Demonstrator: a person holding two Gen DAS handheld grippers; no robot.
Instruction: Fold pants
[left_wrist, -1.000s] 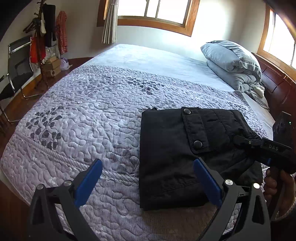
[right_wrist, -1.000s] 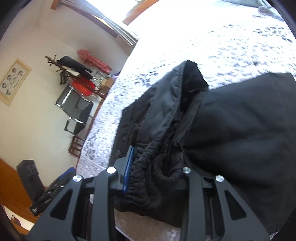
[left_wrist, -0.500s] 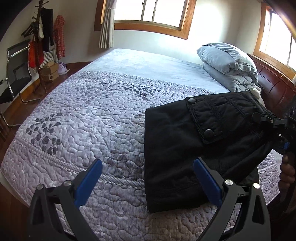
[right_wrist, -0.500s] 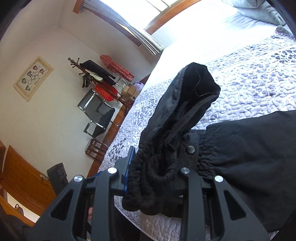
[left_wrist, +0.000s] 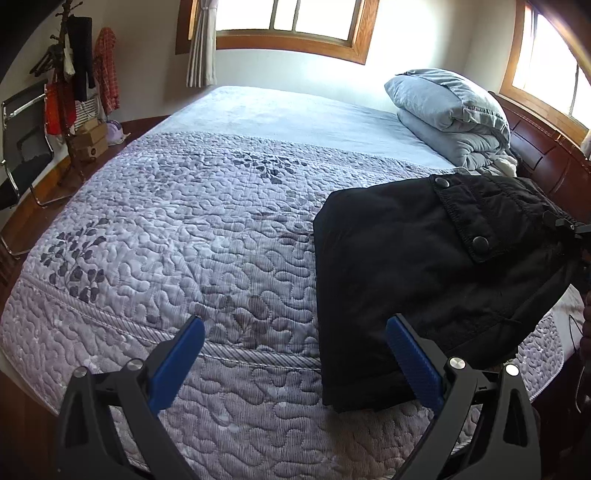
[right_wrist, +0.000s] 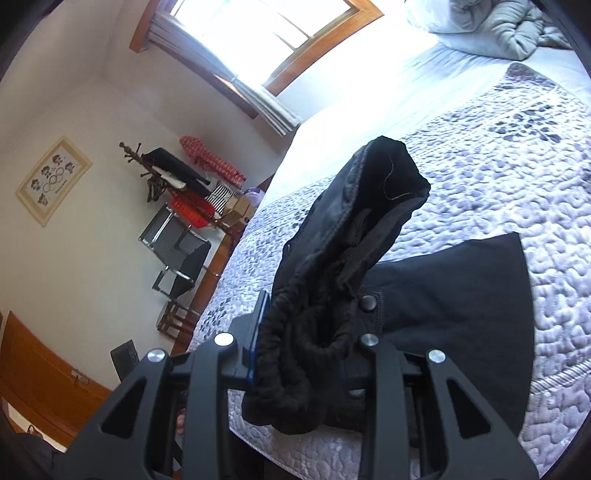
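Note:
Folded black pants (left_wrist: 413, 273) lie on the quilted bed at the right of the left wrist view, their right end lifted off the quilt. My left gripper (left_wrist: 295, 354) is open and empty, low over the bed's near edge, its right pad (left_wrist: 413, 362) beside the pants' near corner. My right gripper (right_wrist: 306, 339) is shut on the bunched elastic waistband of the pants (right_wrist: 332, 288) and holds it raised; the rest of the pants (right_wrist: 454, 295) trails down onto the quilt. The right gripper's tip (left_wrist: 569, 225) shows at the right edge of the left wrist view.
The purple-grey quilt (left_wrist: 184, 229) covers the bed. Stacked grey bedding (left_wrist: 450, 110) and a dark wooden headboard (left_wrist: 546, 162) are at the far right. A coat rack (left_wrist: 74, 74), boxes and a black chair (left_wrist: 22, 147) stand at the left wall.
My right gripper has lifted the waistband end of the pants up and away to the right, tilting the folded bundle. My left gripper stayed open and drew back slightly.

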